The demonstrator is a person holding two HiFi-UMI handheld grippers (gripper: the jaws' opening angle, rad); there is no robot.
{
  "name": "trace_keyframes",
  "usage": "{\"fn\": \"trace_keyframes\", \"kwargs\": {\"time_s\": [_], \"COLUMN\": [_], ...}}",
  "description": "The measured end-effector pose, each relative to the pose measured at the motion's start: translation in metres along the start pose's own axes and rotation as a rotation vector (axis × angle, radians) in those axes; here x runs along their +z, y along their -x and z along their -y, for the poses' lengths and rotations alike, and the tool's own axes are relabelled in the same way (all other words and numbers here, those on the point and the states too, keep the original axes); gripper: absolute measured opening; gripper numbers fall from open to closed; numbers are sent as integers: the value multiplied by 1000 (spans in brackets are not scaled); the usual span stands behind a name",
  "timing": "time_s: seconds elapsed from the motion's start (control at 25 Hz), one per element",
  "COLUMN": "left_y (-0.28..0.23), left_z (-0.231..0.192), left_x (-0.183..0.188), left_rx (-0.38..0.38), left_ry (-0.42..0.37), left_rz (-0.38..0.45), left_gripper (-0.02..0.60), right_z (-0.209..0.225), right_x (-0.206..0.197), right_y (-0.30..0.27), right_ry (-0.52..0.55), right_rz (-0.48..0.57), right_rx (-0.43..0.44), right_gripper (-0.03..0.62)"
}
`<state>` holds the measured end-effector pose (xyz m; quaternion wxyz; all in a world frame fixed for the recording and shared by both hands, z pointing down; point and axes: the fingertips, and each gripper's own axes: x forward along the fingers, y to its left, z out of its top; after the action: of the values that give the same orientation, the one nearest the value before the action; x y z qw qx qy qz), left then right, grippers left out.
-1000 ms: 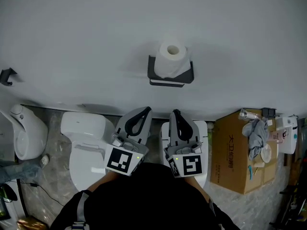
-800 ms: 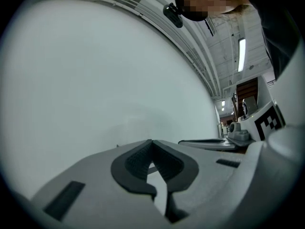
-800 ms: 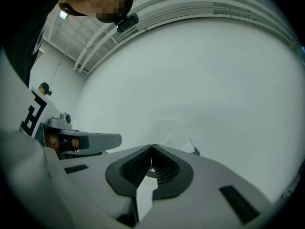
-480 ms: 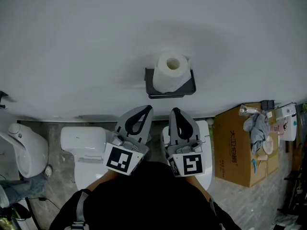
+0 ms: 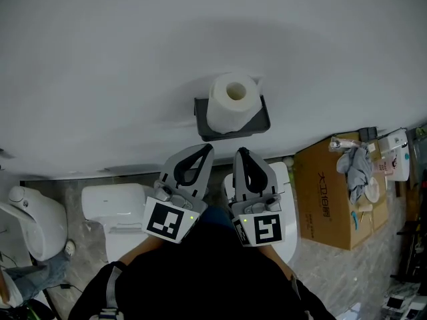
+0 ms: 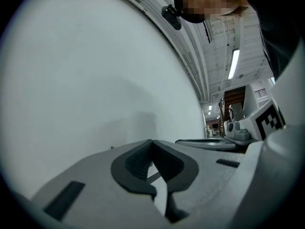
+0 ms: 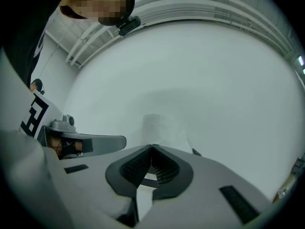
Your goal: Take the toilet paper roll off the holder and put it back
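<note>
A white toilet paper roll (image 5: 230, 101) stands upright in a dark wall-mounted holder (image 5: 255, 125) on the white wall. In the head view my left gripper (image 5: 205, 149) and right gripper (image 5: 241, 153) sit side by side just below the holder, tips pointing up at it, both shut with nothing between their jaws. The right gripper view shows the roll (image 7: 163, 130) just beyond the shut right gripper (image 7: 151, 147). In the left gripper view, the roll (image 6: 139, 127) shows faintly against the wall above the shut left gripper (image 6: 152, 141).
Below the wall stand a white toilet (image 5: 113, 205) at the left, another toilet (image 5: 283, 212) under the right gripper, and a urinal-like fixture (image 5: 30, 219) far left. An open cardboard box (image 5: 330, 192) with rags and small items stands at the right.
The head view has shifted so the roll and holder sit lower and closer to the gripper tips. Both grippers stay shut and side by side.
</note>
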<state>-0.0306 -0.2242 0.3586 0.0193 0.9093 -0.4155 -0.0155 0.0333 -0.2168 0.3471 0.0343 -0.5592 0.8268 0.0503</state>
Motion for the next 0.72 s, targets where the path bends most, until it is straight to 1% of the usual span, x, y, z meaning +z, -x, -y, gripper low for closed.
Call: {"fn": "trace_keyframes", "kwargs": {"time_s": [0.2, 0.6, 0.72], "left_y": [-5, -15, -16], "left_z": [-4, -12, -13], "left_x": [4, 21, 23], "left_rx": [5, 35, 47], "left_ry": [-2, -1, -2], "left_rz": [7, 22, 22], "left_gripper": [6, 6, 6], "right_z": [-1, 6, 7], "right_x": [2, 23, 18], "right_y": [-7, -26, -26], "right_ry": [4, 20, 29], "right_rz": [4, 31, -16], "right_rx": [19, 57, 76], "right_gripper": [23, 23, 23]}}
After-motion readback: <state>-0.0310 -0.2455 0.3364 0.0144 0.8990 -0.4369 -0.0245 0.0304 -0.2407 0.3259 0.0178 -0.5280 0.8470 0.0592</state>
